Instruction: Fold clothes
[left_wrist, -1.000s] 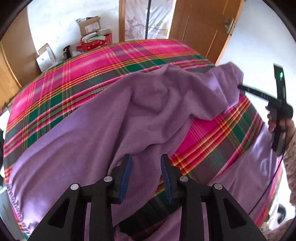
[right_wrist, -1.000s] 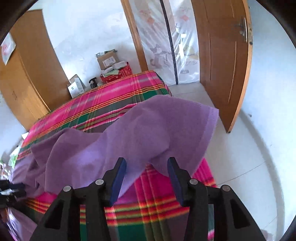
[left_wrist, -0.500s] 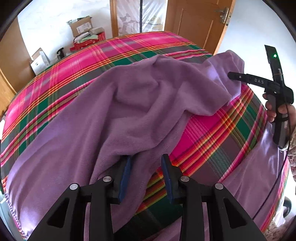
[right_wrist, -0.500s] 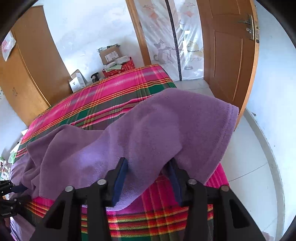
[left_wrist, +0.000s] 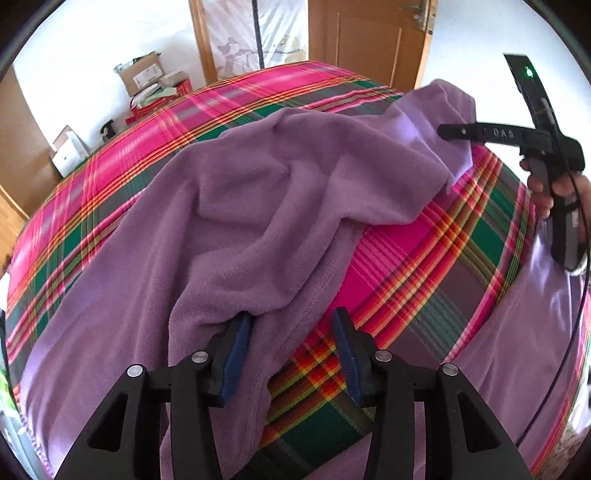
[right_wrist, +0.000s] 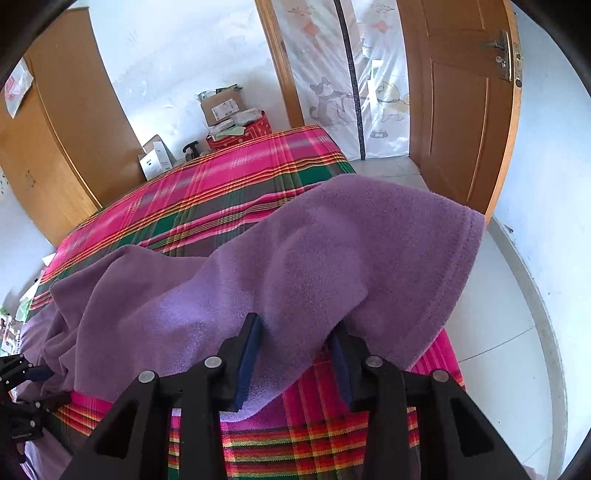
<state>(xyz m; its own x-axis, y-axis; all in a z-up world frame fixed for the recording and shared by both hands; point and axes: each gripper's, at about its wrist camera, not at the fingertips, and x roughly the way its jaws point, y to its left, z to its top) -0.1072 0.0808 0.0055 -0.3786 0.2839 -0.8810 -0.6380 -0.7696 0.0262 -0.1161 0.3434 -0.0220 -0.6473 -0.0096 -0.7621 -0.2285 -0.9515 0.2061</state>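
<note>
Purple fleece garment lay rumpled across the plaid bedspread, filling mid-frame in both views. Left gripper, bottom centre: jaws had just been opening, stood apart, garment's hem between them, pads not pressing. Right gripper, bottom centre: jaws had just been closing around a fold of the fleece; couldn't tell if the pads were pinching it. Hand on right gripper's handle at right edge.

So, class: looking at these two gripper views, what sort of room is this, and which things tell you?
Most likely a bedroom at home. A bed with a plaid cover fills the room, a purple fleece garment lies across it, and a wooden door and stacked cardboard boxes stand along the walls.
</note>
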